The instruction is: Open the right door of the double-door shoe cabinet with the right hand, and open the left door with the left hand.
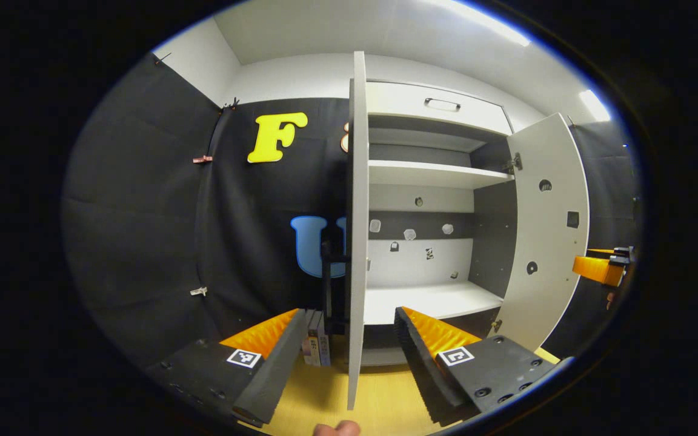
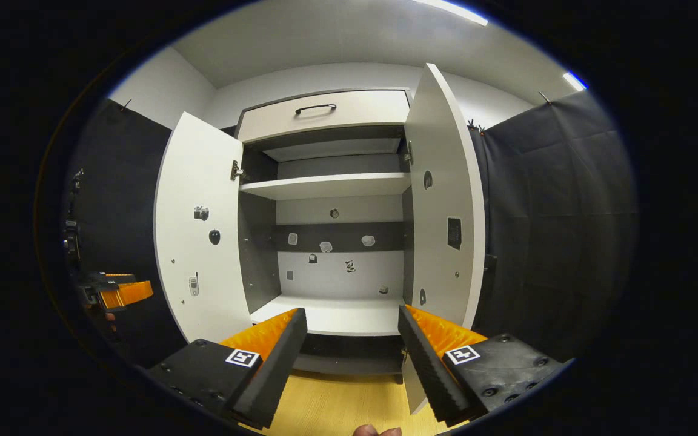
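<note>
Both doors of the shoe cabinet [image 2: 331, 230] stand swung out, and the bare shelves inside are on full show. In the left gripper view, the left door [image 1: 358, 242] comes edge-on straight down the middle, its thin edge lined up between the two fingers of the left gripper [image 1: 349, 339]. The jaws are spread wide and nothing is pinched in them. I'd judge the door sits in that gap because the hand was working along its edge, with the dark handle [image 1: 328, 284] showing just on the outer side (no finger is touching it).

Over in the right gripper view, the right door [image 2: 446, 206] is angled well out from its hinges, with its lower corner just beside the right gripper [image 2: 352, 342]. Those jaws are spread wide too and hold nothing. That gripper points into the open middle of the cabinet, so it looks backed off, not pulling.

The left door [image 2: 197, 230] shows there as well, wide open, with the left gripper [image 2: 116, 293] out beyond its far edge.

Judging from how things lie, both halves of the job look done.
</note>
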The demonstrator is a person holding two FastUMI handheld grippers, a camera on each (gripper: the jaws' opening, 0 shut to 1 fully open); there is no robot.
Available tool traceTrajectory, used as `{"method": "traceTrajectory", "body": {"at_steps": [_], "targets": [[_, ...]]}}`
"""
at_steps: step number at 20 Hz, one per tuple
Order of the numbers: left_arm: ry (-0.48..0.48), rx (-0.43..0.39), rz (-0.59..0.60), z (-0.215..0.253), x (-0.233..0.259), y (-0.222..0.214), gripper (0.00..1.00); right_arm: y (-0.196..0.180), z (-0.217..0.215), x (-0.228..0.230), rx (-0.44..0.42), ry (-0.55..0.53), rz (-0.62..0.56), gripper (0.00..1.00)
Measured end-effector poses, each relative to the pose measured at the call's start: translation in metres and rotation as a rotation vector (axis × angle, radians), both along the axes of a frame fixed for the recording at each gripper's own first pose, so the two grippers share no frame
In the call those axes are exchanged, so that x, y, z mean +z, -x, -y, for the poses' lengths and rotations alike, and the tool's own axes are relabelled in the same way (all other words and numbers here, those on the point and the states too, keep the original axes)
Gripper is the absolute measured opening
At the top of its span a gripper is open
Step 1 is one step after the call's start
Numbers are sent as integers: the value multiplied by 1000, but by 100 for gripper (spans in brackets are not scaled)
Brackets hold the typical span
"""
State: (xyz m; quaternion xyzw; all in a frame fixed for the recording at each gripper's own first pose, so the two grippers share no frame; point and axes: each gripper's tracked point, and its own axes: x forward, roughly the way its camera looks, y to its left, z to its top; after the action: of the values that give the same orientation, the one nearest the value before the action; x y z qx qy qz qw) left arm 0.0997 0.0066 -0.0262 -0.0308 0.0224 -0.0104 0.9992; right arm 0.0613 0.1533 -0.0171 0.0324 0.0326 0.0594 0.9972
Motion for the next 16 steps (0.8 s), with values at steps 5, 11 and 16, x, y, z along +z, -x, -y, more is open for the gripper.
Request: {"method": "traceTrajectory", "body": {"at_steps": [5,11,16], "targets": [[-33,10,33,16,11,11,95,1,9,3,-10,-20,12,95],[-14,-7,7,40,5,17,95,1,9,3,-6,-24,14,95],[-12,-15,-11,44,3,16,95,3,9,2,-4,-25,8,95]]}}
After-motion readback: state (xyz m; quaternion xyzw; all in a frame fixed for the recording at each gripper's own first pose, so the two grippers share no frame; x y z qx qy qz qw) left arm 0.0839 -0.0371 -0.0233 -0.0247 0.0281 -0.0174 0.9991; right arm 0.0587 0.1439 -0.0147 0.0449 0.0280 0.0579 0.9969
